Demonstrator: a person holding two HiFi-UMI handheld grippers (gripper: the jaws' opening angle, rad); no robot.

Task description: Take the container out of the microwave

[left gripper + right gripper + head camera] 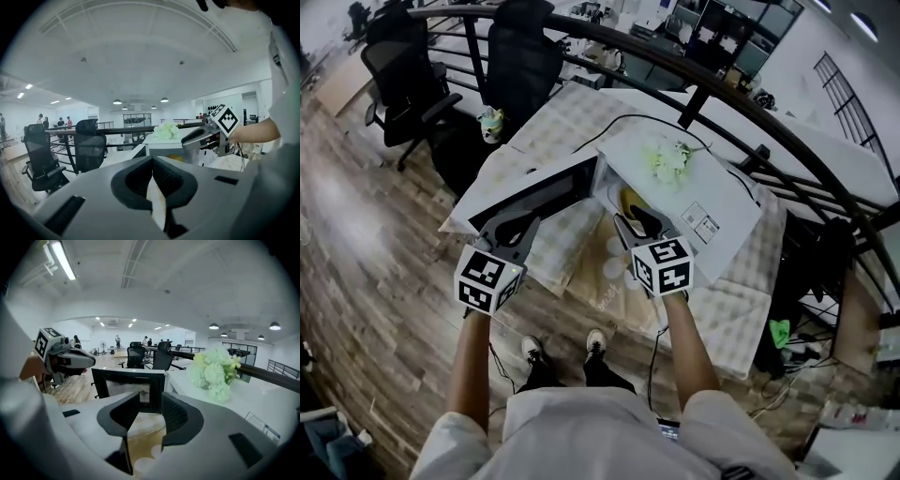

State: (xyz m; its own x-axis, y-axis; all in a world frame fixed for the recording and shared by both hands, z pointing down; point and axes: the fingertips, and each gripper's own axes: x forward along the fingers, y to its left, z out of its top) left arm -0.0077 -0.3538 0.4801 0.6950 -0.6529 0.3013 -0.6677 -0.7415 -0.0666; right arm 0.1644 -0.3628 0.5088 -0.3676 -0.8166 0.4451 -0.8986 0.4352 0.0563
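A white microwave (698, 187) stands on the checked table with its door (539, 187) swung open to the left. Something yellow, the container (629, 200), shows inside the cavity; the left gripper view has it as a yellow patch (182, 158). My right gripper (639, 221) hangs just in front of the opening, jaws apart, nothing between them (150, 397). The left gripper (523, 228) sits over the open door, its tips together and empty (151, 158). From the right gripper view I see the door's window (129, 383) straight ahead.
Pale flowers (668, 157) lie on top of the microwave. A dark curved railing (722, 89) runs behind the table, with two black office chairs (403, 75) beyond it. A small cup (491, 123) stands near the table's left corner. Cables hang at the right.
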